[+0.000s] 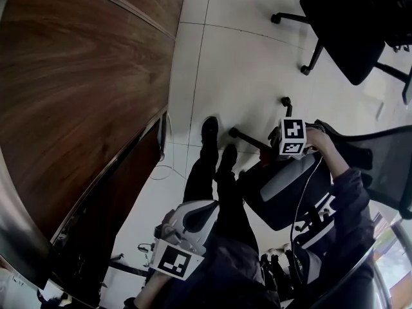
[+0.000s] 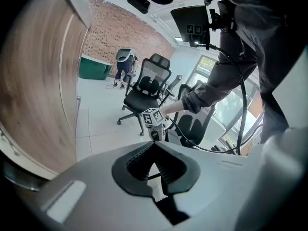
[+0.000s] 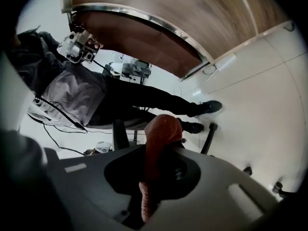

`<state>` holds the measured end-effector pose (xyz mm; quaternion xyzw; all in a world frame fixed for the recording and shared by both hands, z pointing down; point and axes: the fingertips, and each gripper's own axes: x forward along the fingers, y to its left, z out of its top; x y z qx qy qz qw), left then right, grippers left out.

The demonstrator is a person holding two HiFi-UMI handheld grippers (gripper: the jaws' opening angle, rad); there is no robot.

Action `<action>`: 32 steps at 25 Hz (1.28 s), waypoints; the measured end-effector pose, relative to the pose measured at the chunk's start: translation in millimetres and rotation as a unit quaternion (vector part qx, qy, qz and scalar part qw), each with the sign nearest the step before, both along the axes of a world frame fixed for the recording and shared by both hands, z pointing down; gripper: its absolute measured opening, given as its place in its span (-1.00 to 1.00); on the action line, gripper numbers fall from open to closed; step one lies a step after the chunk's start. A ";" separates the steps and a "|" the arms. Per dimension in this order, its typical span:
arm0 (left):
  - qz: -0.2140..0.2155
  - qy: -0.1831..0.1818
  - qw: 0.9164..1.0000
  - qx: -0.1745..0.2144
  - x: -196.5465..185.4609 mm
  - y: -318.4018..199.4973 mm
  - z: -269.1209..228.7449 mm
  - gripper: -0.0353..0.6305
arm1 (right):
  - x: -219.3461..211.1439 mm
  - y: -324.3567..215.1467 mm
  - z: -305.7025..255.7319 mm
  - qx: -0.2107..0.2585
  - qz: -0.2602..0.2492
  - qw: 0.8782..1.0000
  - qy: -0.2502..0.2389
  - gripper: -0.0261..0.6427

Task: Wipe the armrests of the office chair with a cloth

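Note:
The black office chair [image 1: 293, 195] stands at my right, its mesh back [image 1: 389, 163] behind it and an armrest [image 1: 347, 143] at its top. My right gripper [image 1: 291, 140], marker cube up, hovers over the seat's front next to that armrest. In the right gripper view it [image 3: 161, 129] is shut on an orange-red cloth [image 3: 159, 153] that sticks out past the jaws. The left gripper [image 1: 187, 230] stays low by my left leg, away from the chair. In its own view the left gripper [image 2: 155, 150] is shut with nothing in it, and the right gripper's cube [image 2: 153, 117] shows ahead.
A big wooden table [image 1: 71, 89] fills the left side. A second black chair [image 1: 351, 24] stands at the far right on the white tiled floor [image 1: 238, 56]. My legs and shoes [image 1: 215, 140] lie between table and chair. Cables hang by the seat.

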<state>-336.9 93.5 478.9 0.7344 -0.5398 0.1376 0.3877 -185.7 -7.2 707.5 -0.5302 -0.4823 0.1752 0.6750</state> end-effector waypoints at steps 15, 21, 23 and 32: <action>-0.001 0.000 1.000 -0.031 -12.9 15.2 21.0 -0.85 | 31.2 -46.0 151.2 0.162 0.004 0.984 0.068 -0.76; 0.006 0.000 1.000 -0.028 -16.7 12.8 20.9 -0.85 | 29.5 -39.2 148.2 0.155 0.023 0.985 0.069 -0.76; 0.011 0.000 1.000 -0.024 -15.7 10.5 16.3 -0.85 | 26.3 -30.2 125.9 0.119 0.033 0.989 0.083 -0.76; 0.040 -0.009 0.999 0.034 -11.6 -12.6 -19.0 -0.85 | -22.7 -20.2 -2.0 0.060 0.115 0.991 -0.014 -0.76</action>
